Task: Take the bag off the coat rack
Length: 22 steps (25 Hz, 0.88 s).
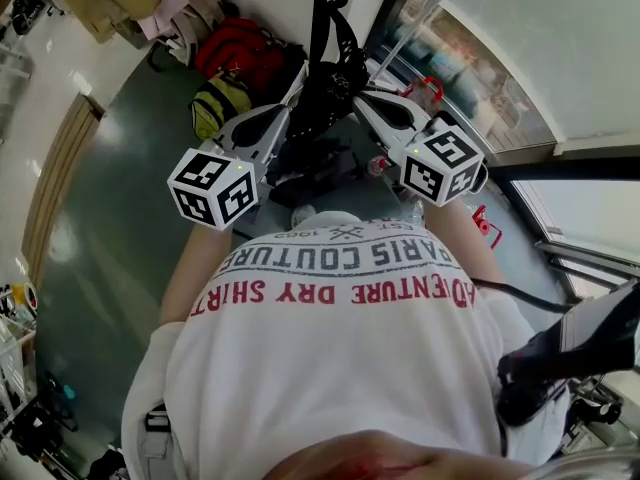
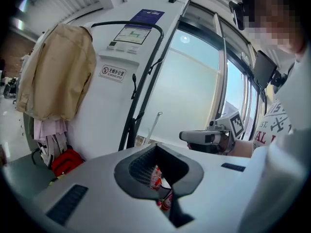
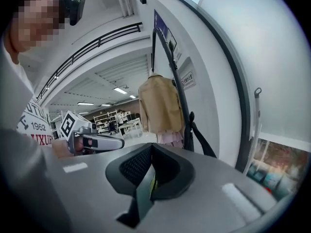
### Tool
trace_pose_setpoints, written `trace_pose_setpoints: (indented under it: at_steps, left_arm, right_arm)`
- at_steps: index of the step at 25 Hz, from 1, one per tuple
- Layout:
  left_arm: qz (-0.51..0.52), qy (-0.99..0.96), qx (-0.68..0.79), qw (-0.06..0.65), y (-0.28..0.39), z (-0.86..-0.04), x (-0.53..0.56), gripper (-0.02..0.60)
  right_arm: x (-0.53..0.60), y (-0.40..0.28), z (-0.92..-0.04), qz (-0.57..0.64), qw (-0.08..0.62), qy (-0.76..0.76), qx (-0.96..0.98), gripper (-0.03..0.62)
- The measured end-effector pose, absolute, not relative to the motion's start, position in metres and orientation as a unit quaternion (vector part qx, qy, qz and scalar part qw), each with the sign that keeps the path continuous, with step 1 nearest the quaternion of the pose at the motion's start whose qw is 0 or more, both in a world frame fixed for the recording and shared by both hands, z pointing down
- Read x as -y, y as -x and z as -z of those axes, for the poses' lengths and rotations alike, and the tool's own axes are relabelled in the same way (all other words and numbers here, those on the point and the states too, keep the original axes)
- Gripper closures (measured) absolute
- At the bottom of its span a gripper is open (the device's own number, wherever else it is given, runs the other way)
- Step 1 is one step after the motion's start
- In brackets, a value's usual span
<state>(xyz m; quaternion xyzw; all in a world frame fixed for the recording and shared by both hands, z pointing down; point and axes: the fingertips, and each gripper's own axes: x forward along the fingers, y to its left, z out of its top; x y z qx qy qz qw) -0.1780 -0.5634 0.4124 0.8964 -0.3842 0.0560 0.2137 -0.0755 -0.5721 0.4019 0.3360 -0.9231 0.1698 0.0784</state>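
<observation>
Open floor [image 1: 110, 238] lies to the left of the left gripper [image 2: 158, 176]. A red backpack [image 1: 240, 48] sits ahead and to its left. A window frame [image 1: 520, 153] runs close along the right of the right gripper [image 3: 150, 179]. The black bag [image 1: 325, 93] hangs on the coat rack [image 1: 320, 8] just ahead, between both tips. Its long axis runs down the pole, with the straps uppermost. The left jaws stand a narrow gap apart with nothing clamped, and the right jaws are closed to a slit.
</observation>
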Motion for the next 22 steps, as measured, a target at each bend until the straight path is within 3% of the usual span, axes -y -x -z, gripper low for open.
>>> trace_pose_setpoints:
  at_steps: [7, 16, 22]
  left_arm:
    - [-0.057, -0.892, 0.384, 0.229, 0.205, -0.422, 0.607, 0.579]
    - [-0.074, -0.881, 0.395, 0.250, 0.236, -0.447, 0.632, 0.580]
    - [-0.088, -0.877, 0.394, 0.260, 0.245, -0.458, 0.637, 0.579]
  right_arm:
    - [0.644, 0.091, -0.405, -0.145, 0.062, -0.380, 0.911, 0.583]
    - [0.722, 0.108, -0.458, -0.139, 0.090, -0.431, 0.887, 0.442]
    - [0.764, 0.120, -0.487, -0.191, 0.090, -0.440, 0.873, 0.439]
